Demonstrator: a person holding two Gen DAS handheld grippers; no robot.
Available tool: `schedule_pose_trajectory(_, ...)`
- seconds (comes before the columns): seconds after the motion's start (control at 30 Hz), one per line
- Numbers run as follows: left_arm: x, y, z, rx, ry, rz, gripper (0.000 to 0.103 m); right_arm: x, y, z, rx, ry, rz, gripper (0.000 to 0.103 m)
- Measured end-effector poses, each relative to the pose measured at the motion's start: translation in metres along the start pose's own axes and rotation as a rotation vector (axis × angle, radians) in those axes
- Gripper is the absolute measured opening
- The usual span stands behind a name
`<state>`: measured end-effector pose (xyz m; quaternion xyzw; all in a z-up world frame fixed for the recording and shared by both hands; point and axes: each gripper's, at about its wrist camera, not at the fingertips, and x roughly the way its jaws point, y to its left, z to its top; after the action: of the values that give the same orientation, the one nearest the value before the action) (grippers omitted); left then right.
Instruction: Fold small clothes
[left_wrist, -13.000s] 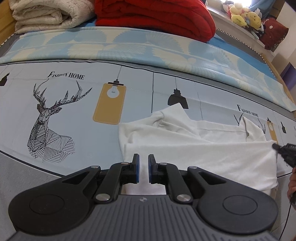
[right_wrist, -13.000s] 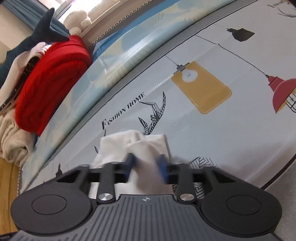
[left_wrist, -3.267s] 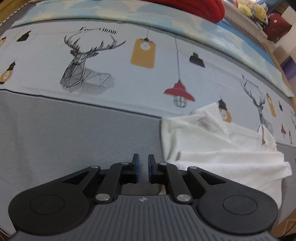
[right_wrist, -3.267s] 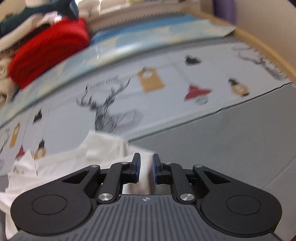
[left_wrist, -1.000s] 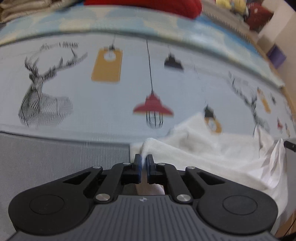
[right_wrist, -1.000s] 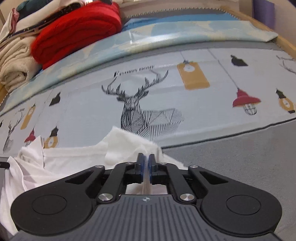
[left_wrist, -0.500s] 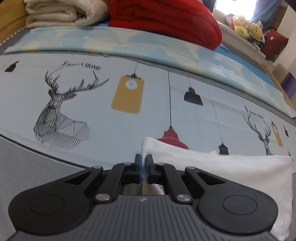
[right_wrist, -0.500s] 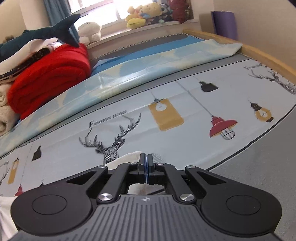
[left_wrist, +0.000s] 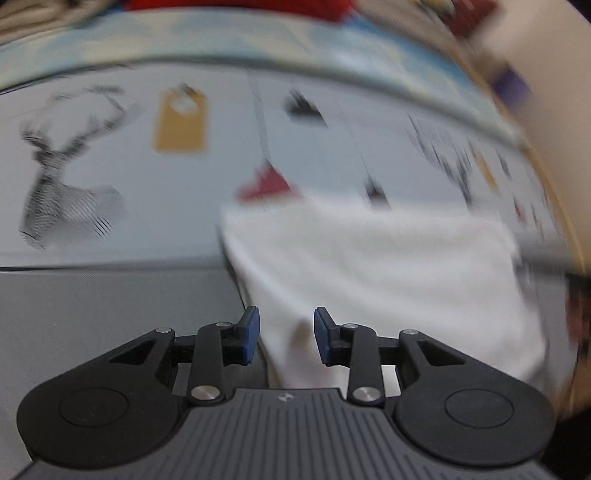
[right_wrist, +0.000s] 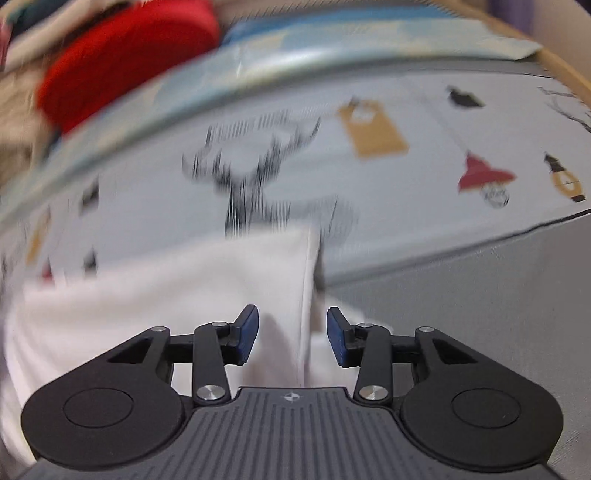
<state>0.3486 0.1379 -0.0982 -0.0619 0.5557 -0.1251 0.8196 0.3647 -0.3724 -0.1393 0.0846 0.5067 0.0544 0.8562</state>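
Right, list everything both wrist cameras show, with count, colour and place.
white garment: one, white, folded flat on the bed, under both grippers.
bed sheet: one, pale blue with deer and lamp prints, grey near band.
red blanket: one, red, folded at the bed's far edge.
beige blanket: one, beige, beside the red one; blurred.
left gripper: black, blue pads, jaws opening, cloth between, not pressed.
right gripper: same colours, jaws opening over the garment's edge.

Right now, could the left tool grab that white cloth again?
Probably yes. The left tool sits right at the edge of the white cloth, its jaws opening with cloth showing between them, unpressed. Nothing lies in the way, though the blurred picture hides exact contact.
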Motion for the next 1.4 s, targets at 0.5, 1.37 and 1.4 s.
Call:
schedule_pose_trajectory(0.5, 0.02, -0.043, -0.062, 0.31, 0.177, 0.217, 0.04, -0.014, 0.008, -0.009, 0.02, -0.042, -0.174, 0.004)
schedule_pose_trajectory(1.37, 0.008, -0.065, -0.053, 0.354, 0.025, 0.115, 0.041, -0.05, 0.031, -0.092, -0.394, 0.222, 0.081, 0.027)
schedule_pose_trajectory(1.4, 0.011, -0.066, -0.048, 0.349, 0.017, 0.117, 0.041, -0.056, 0.031, -0.086, -0.367, 0.187, 0.099, 0.027)
